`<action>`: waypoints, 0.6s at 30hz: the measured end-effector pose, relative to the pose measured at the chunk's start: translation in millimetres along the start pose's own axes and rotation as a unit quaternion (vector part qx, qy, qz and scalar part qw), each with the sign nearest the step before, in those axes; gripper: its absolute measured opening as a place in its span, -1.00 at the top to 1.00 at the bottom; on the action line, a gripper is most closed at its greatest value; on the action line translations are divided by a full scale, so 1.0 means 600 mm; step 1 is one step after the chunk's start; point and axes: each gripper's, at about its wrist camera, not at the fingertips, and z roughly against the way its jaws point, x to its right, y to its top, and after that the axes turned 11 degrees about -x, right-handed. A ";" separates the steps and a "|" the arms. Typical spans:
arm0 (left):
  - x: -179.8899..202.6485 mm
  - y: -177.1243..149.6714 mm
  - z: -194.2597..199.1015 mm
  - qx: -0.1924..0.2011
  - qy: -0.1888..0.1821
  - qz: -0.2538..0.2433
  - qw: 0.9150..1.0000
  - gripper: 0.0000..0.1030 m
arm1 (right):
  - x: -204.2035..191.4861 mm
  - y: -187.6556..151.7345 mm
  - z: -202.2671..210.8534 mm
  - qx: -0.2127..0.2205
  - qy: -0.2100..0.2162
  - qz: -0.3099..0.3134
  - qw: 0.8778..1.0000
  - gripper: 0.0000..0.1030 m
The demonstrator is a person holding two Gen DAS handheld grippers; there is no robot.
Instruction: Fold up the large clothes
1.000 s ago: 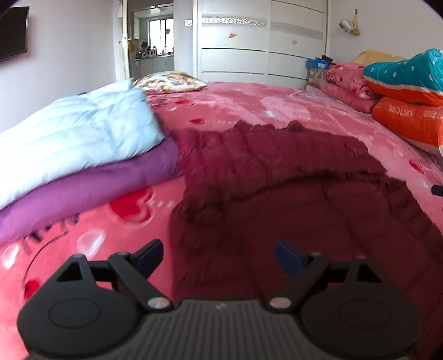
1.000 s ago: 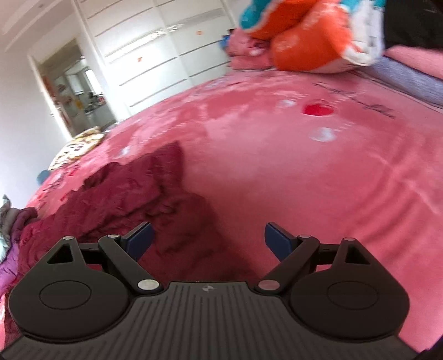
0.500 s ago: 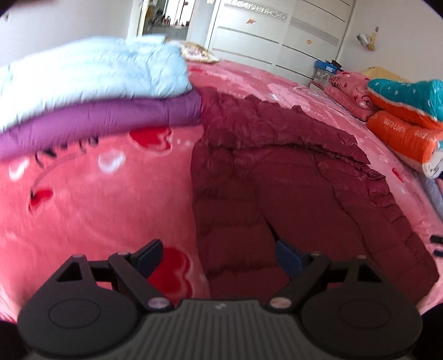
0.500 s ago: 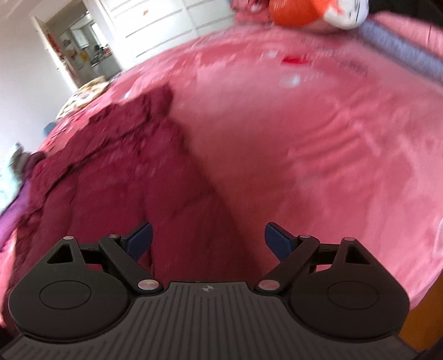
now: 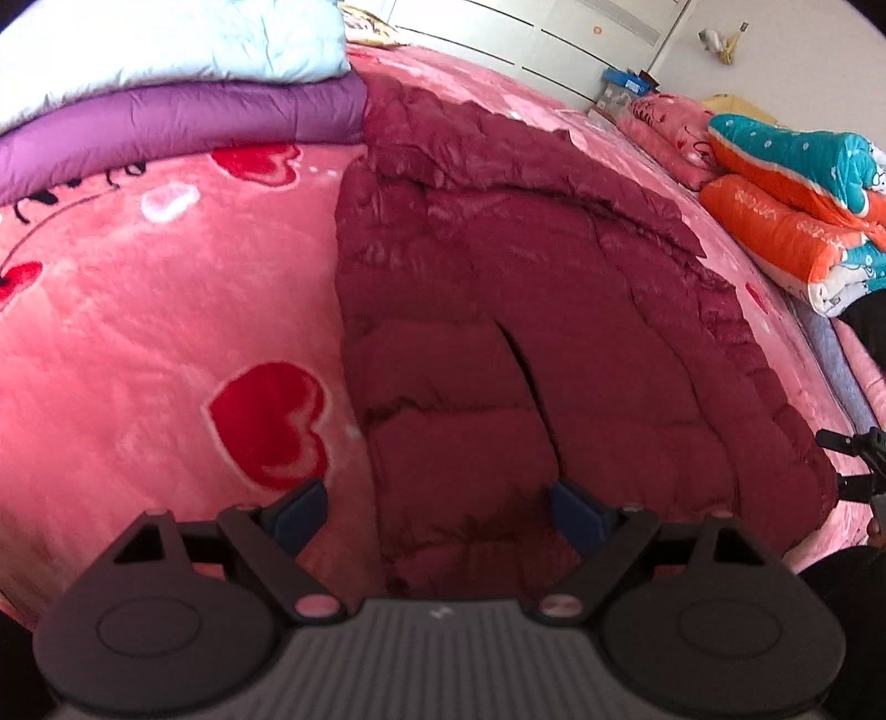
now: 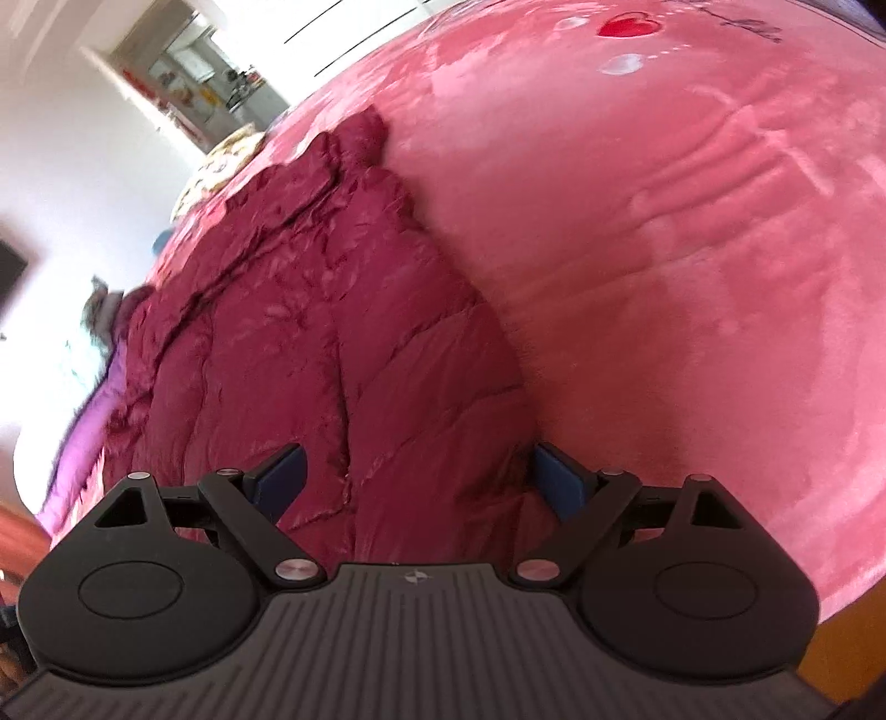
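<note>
Maroon coat (image 5: 554, 310) now fills both views — claws lowered, still spread.

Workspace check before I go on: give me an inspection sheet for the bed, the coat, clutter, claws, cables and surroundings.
Surface: pink heart-print blanket covers the bed, lightly rippled.
Job's things: maroon puffer coat lies spread out, not yet folded.
Clutter: pale blue quilt stacked on purple quilt at the coat's far left; orange and teal bedding rolls at far right.
Claws: left claw open above the coat's near hem; right claw open above its right near edge; neither holds fabric.
Cables: nothing seen.
Surroundings: white wardrobe doors behind the bed; bright doorway.
</note>
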 end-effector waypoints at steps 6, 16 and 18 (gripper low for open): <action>0.002 -0.001 -0.011 -0.013 -0.014 -0.009 1.000 -0.71 | -0.010 0.004 -0.016 -0.016 -0.018 0.023 0.999 -1.00; 0.037 -0.014 -0.027 -0.052 -0.081 -0.070 0.993 -0.70 | -0.017 -0.009 -0.002 -0.043 -0.017 0.074 0.996 -0.87; 0.042 -0.015 -0.032 -0.060 -0.091 -0.075 0.991 -0.66 | -0.021 -0.011 -0.003 -0.049 -0.015 0.085 0.995 -0.69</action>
